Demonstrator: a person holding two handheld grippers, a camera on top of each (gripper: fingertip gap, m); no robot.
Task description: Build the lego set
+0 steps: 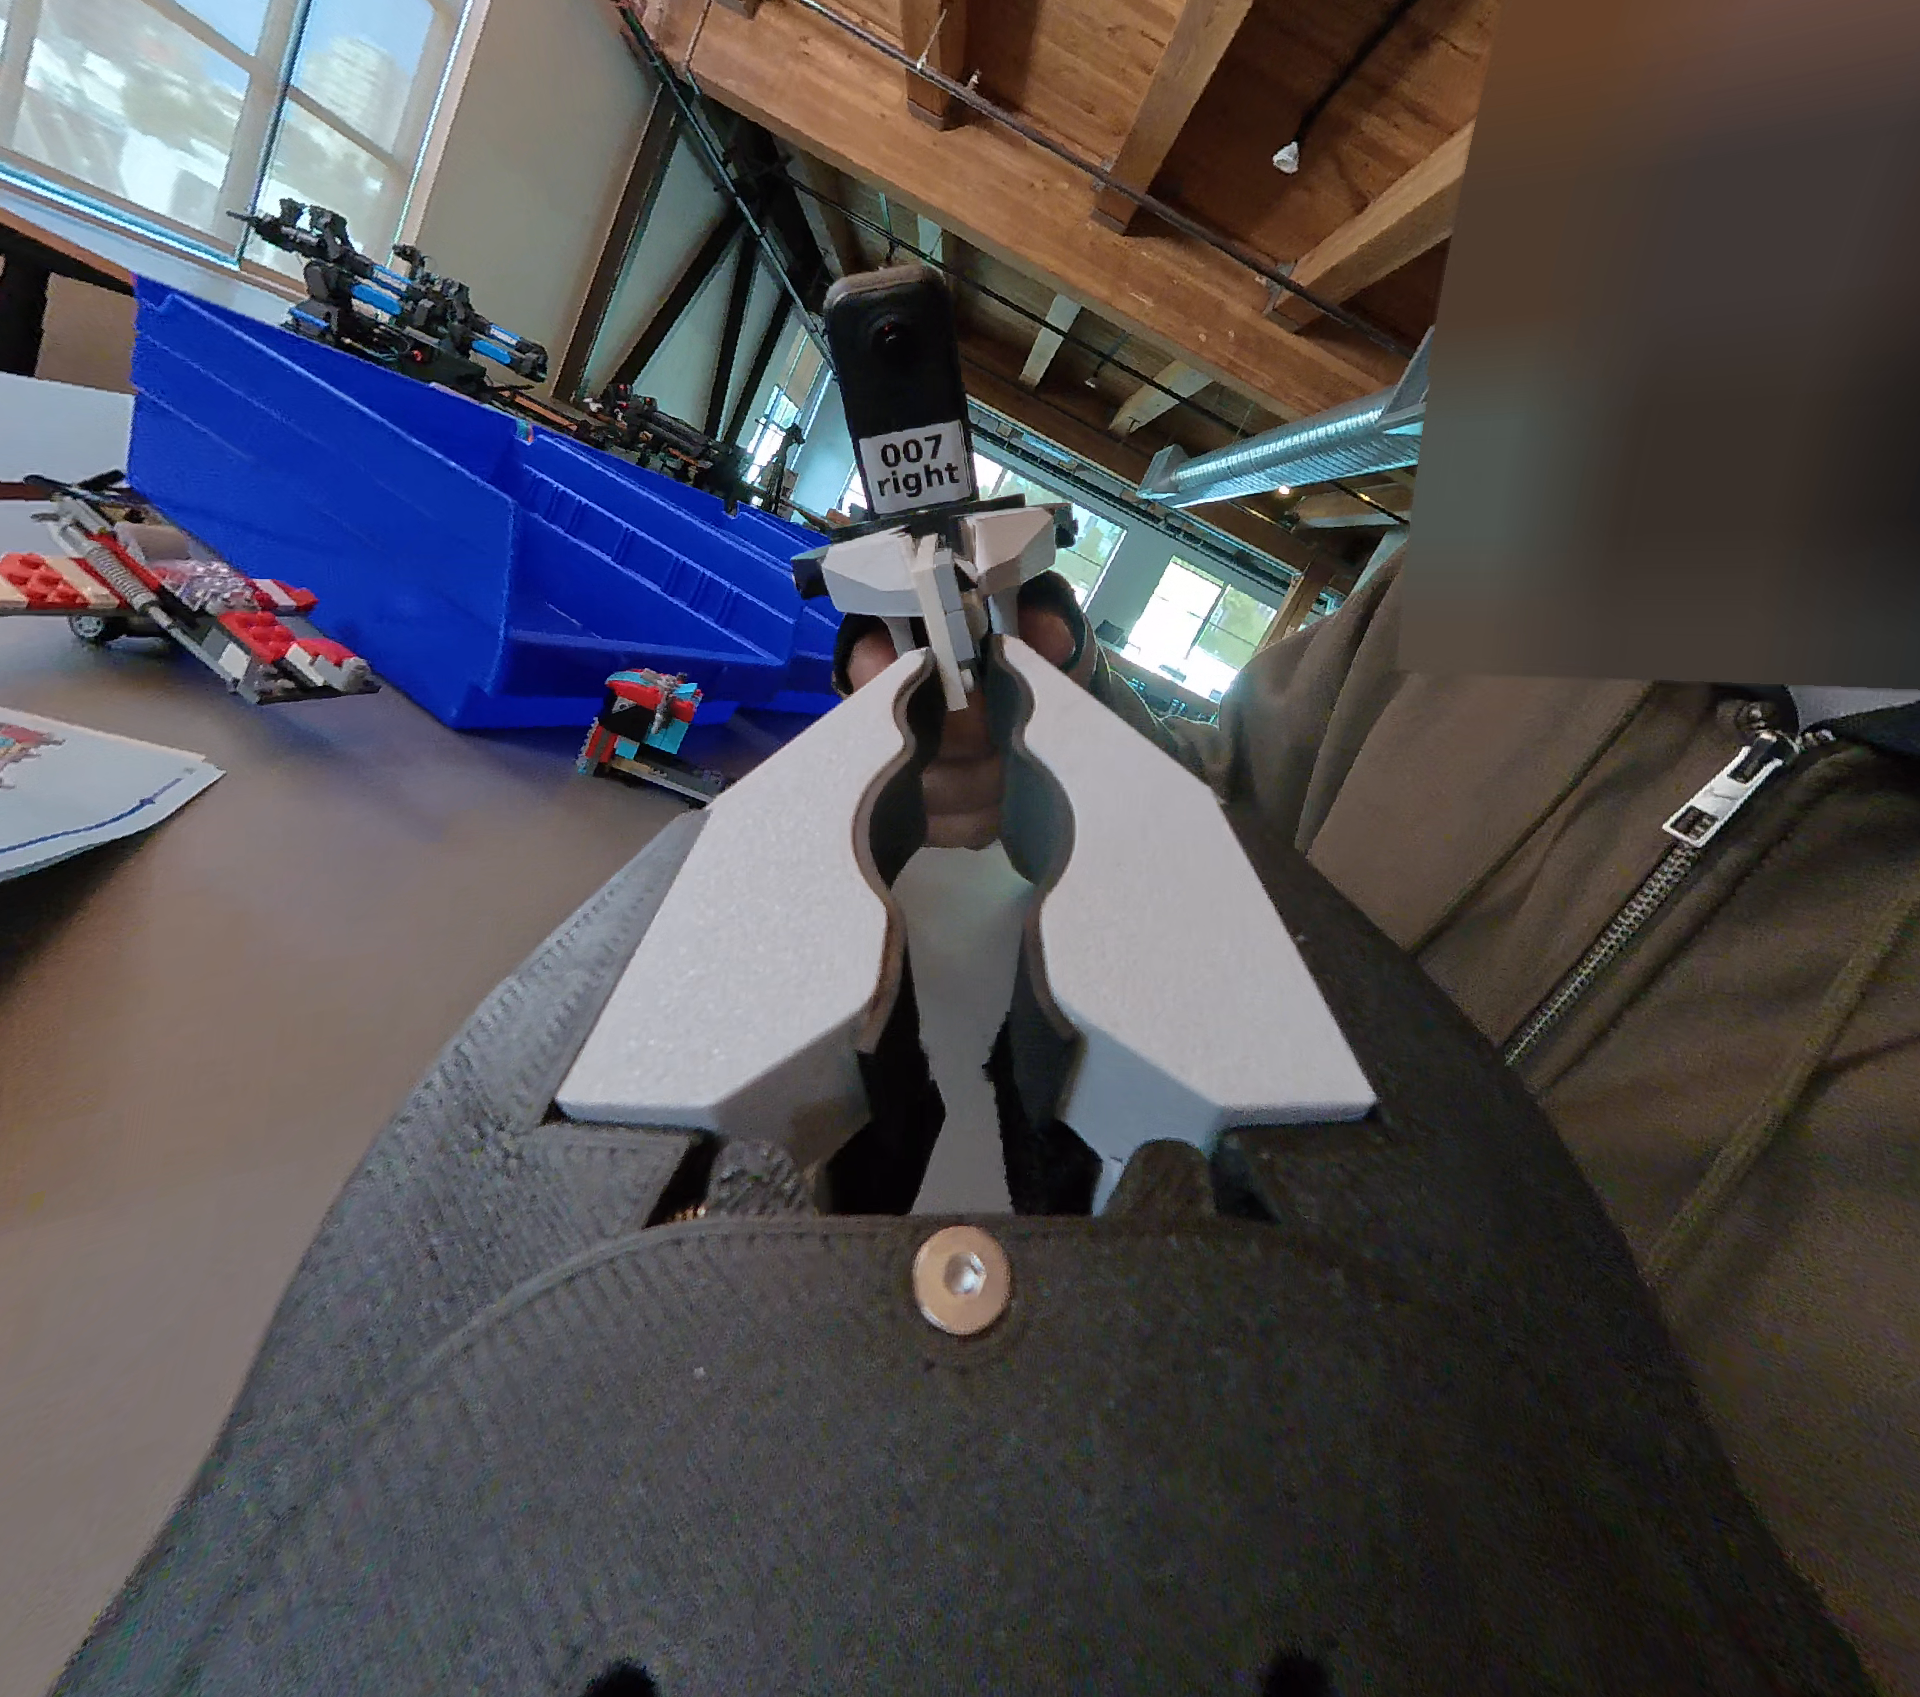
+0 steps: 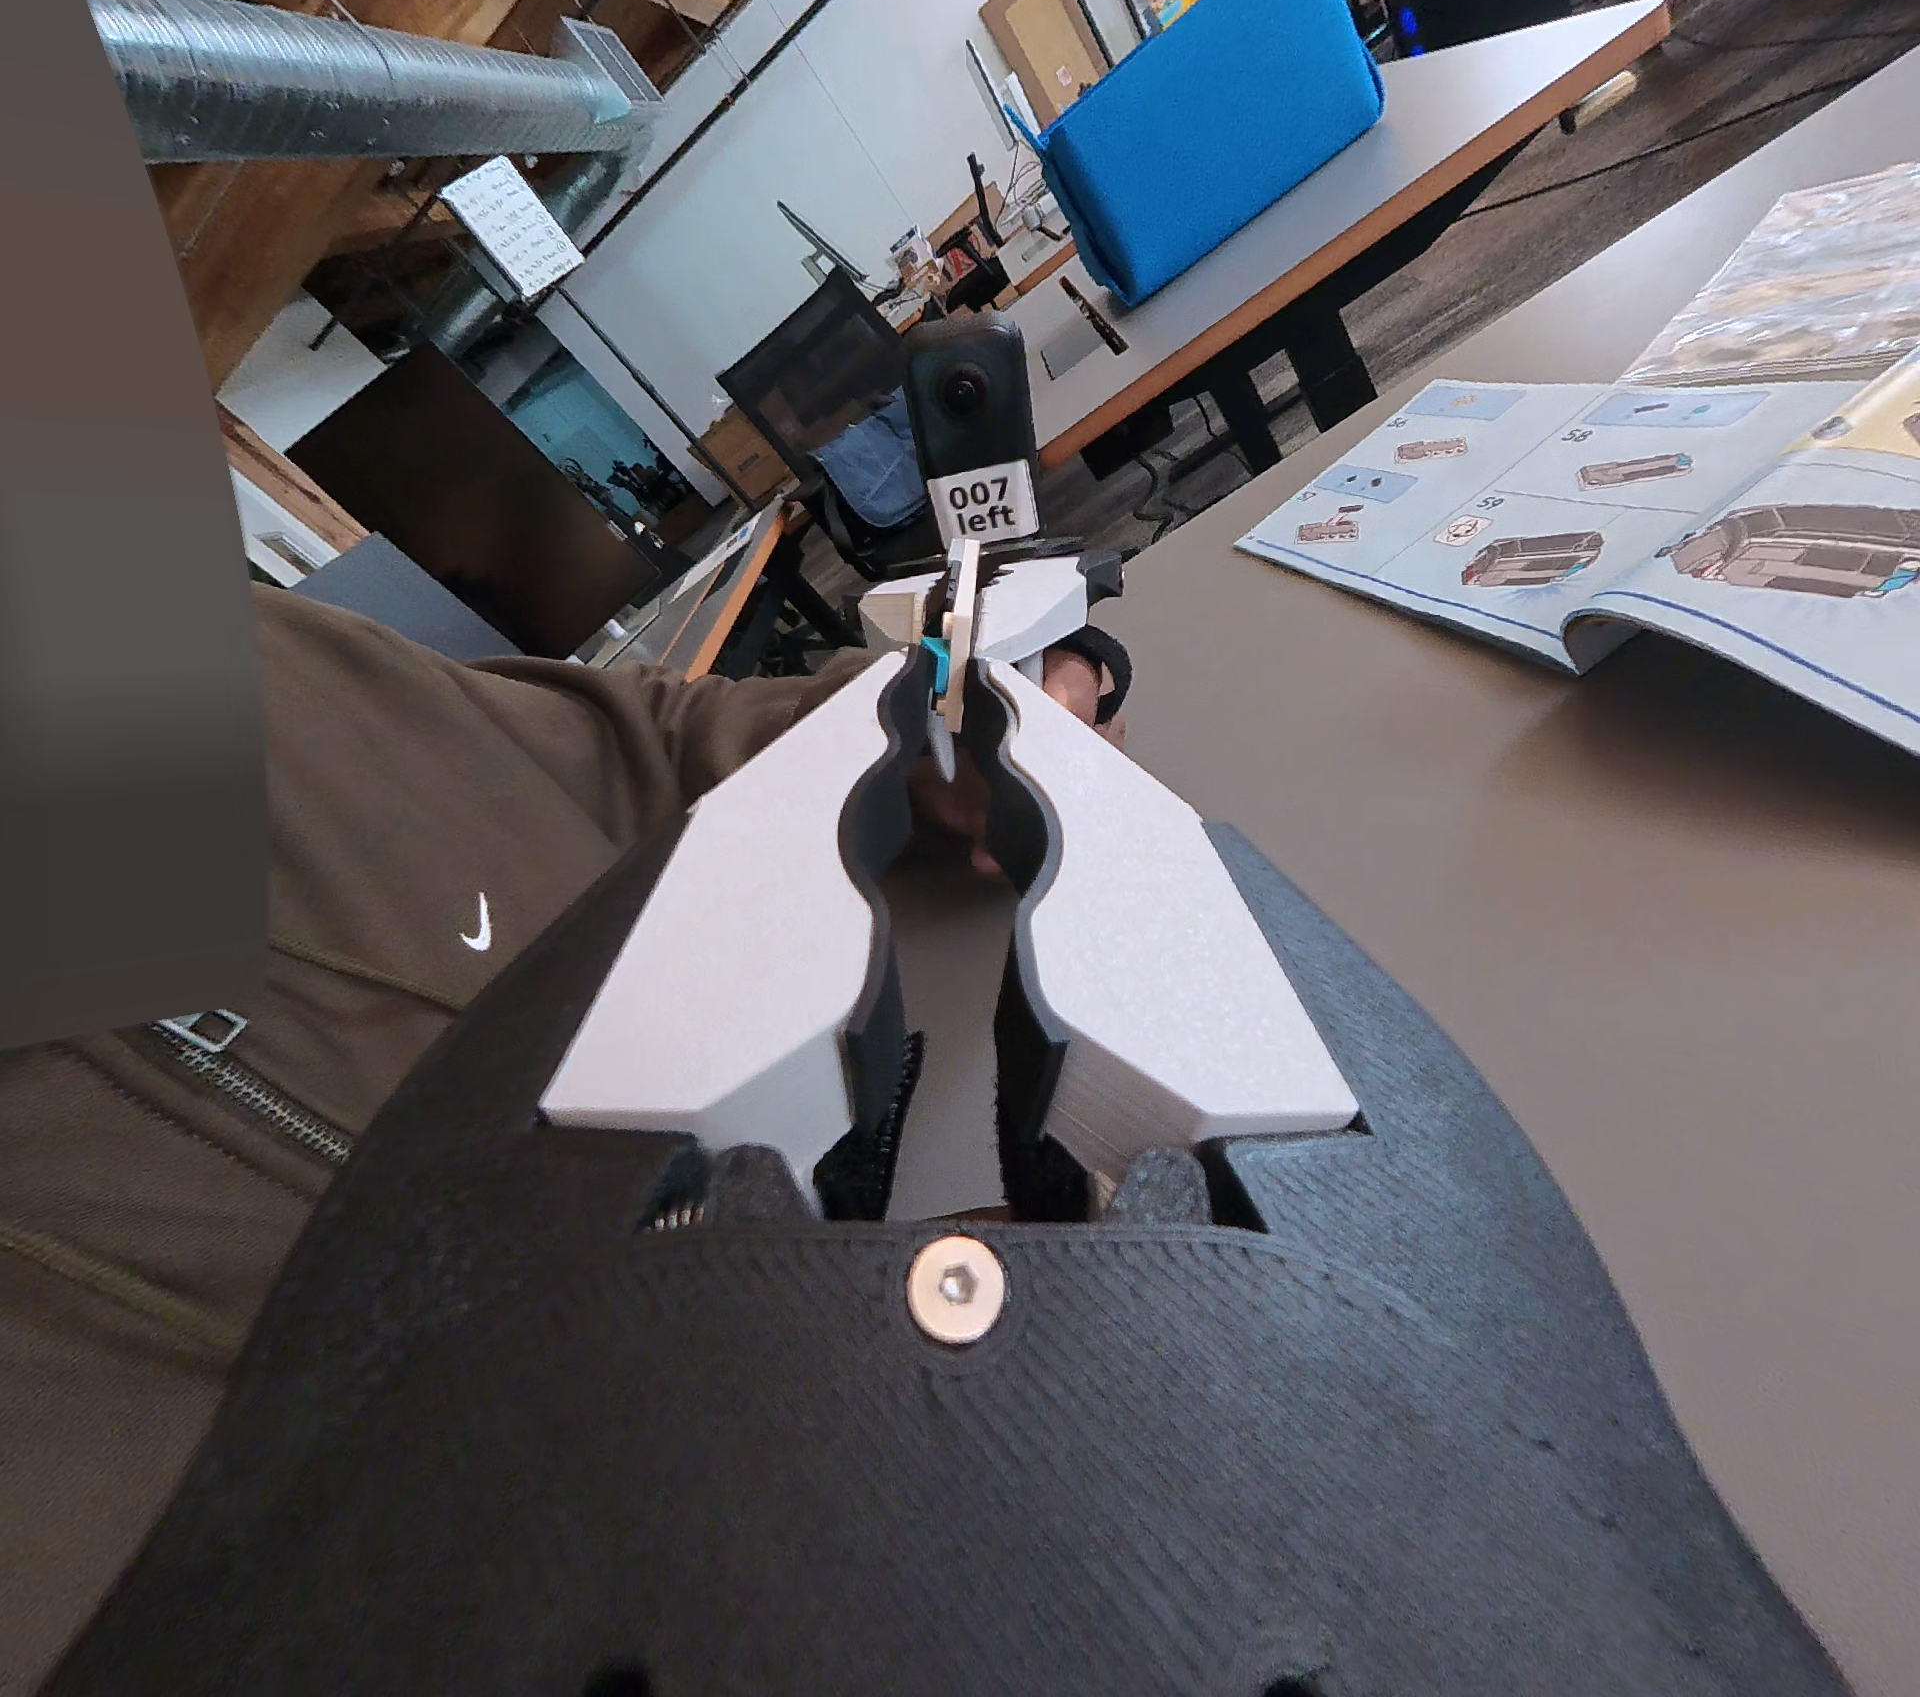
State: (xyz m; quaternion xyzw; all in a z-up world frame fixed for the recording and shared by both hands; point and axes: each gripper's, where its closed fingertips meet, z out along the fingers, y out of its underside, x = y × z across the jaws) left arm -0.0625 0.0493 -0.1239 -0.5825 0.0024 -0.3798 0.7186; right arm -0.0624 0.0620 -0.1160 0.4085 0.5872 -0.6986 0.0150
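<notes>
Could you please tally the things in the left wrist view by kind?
Grippers: 2, left gripper and right gripper
Held brick piece, gripped by both: 1
Brick builds on the table: 2, red-grey build and red-teal build
Blue bin stack: 1
Printed booklet: 1
Total: 7

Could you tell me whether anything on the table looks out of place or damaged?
Only mildly: the small red and teal brick model beside the blue bin sits tilted on the table. Nothing looks spilled or broken.
</notes>
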